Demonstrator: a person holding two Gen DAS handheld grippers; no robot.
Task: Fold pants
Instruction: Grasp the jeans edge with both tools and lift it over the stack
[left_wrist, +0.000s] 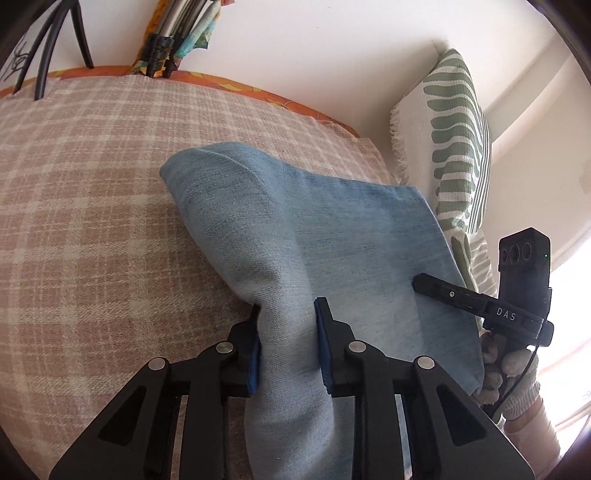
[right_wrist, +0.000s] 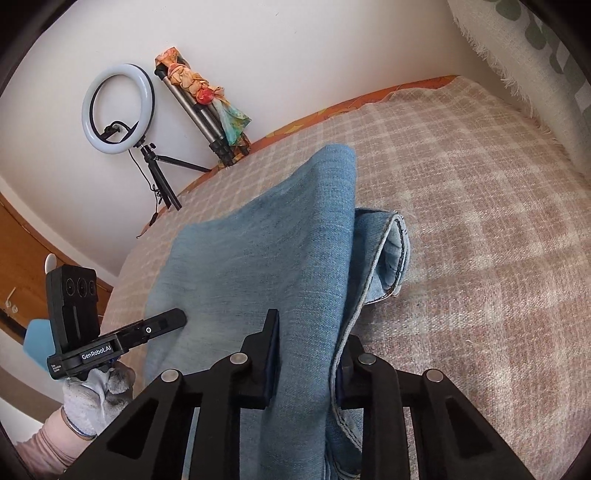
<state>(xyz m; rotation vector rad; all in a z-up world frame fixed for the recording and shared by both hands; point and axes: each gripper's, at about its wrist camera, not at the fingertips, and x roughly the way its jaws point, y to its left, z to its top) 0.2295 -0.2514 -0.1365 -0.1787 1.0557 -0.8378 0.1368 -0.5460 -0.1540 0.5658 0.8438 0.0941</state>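
Gripping bunched pants (left_wrist: 295, 229), left gripper (left_wrist: 288, 354) hides its pads.

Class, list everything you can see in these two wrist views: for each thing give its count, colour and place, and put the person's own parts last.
Pants: one, light blue denim, partly folded on the bed, pinched by both grippers.
Blanket: one, beige and white plaid, covering the bed.
Sheet edge: one, orange, along the wall side.
Pillow: one, white with green leaves, against the wall.
Ring light: one, white on a black tripod, by the wall.
Folded tripod: one, grey, wrapped in colourful cloth, leaning on the wall.
Left hand-held gripper: black, shut on pants.
Right hand-held gripper: black, shut on pants.
Gloves: white-grey, one on each hand.
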